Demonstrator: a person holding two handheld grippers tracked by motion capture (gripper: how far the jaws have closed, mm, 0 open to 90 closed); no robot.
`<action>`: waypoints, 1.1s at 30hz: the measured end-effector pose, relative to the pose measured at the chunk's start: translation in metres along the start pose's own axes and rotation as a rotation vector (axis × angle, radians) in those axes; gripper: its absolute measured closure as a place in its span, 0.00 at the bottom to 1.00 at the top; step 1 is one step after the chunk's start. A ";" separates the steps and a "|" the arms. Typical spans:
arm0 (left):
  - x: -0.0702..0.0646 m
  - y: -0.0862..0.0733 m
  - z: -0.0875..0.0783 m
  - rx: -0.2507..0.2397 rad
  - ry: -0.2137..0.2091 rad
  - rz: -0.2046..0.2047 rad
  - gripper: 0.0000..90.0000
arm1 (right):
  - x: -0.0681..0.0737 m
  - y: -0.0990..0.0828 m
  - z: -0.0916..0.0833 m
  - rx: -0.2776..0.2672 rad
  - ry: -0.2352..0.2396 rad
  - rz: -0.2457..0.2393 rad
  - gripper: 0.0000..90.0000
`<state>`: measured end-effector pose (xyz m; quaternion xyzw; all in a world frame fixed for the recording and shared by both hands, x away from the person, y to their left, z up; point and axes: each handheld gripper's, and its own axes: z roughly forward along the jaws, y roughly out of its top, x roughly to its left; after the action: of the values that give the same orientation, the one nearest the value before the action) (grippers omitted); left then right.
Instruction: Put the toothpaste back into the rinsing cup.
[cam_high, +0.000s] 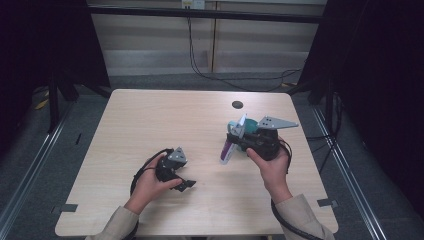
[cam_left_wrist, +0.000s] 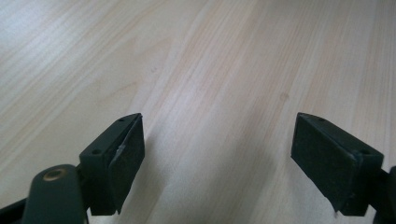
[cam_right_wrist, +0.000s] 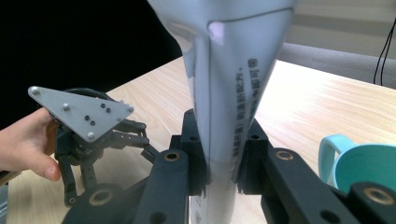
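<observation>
My right gripper (cam_high: 235, 140) is shut on a white tube (cam_high: 227, 150) with a purple lower end, held tilted above the wooden table (cam_high: 165, 120). In the right gripper view the tube (cam_right_wrist: 229, 70) rises between the two jaws of my right gripper (cam_right_wrist: 223, 168), its flat crimped end up and dark print along its side. A teal cup (cam_high: 231, 125) with a handle stands just behind that gripper, and shows again as the cup (cam_right_wrist: 359, 163) at the lower right. My left gripper (cam_high: 186, 184) is low over the table's front left, open, with bare wood between its fingers (cam_left_wrist: 126, 158).
A small dark round spot (cam_high: 237, 104) marks the table's far side. Black cables (cam_high: 220, 75) lie on the floor beyond the table. Dark curtains flank both sides. The left gripper's grey plate (cam_right_wrist: 81, 114) and a hand appear in the right gripper view.
</observation>
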<state>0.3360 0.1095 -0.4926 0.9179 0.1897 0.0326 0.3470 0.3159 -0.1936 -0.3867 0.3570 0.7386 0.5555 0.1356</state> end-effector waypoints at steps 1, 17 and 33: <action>0.000 -0.001 0.001 -0.005 0.000 -0.004 0.20 | 0.000 0.001 0.000 0.001 0.000 -0.004 0.85; 0.001 -0.011 0.004 -0.027 0.000 0.055 0.17 | -0.006 0.018 -0.008 0.005 0.003 -0.007 0.85; -0.001 -0.019 0.007 -0.086 -0.002 0.063 0.09 | -0.013 0.038 -0.016 0.008 -0.027 -0.020 0.85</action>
<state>0.3299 0.1174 -0.5096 0.9076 0.1589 0.0509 0.3853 0.3302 -0.2093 -0.3487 0.3576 0.7425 0.5464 0.1493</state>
